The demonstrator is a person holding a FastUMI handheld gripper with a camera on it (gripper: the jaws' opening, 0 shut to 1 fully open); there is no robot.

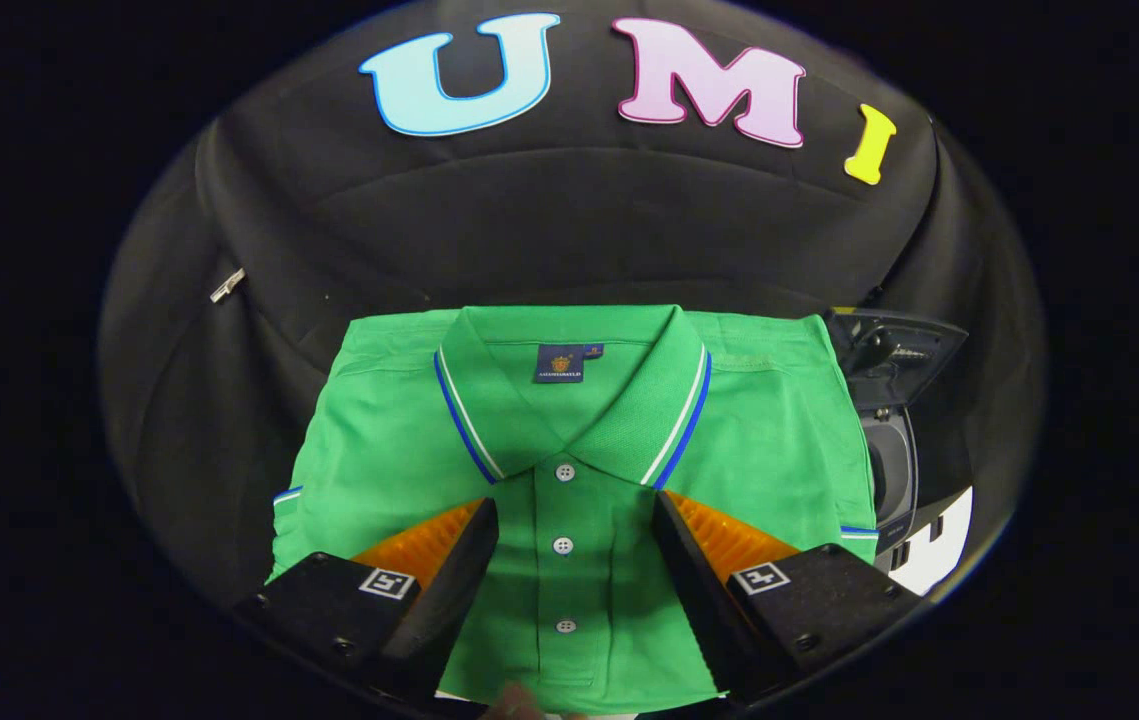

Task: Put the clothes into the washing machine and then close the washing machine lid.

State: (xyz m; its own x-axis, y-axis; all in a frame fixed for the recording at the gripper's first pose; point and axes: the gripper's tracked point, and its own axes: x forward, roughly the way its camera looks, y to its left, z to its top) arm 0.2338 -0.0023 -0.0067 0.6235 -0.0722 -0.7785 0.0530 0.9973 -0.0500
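A folded green polo shirt (569, 450) lies flat on the black cloth, its collar trimmed in blue and white and its button placket running straight toward me. My gripper (575, 515) hovers over the shirt's chest, open, with the placket between its two fingers (459, 560) and nothing held. Off the shirt's right side stands the small dark washing machine (891, 440), its lid (894, 350) tipped up and the drum mouth showing.
Black cloth covers the surface and the wall behind the shirt. A small metal clip (227, 285) hangs on the cloth at the far left. A fingertip (519, 703) shows at the shirt's near hem.
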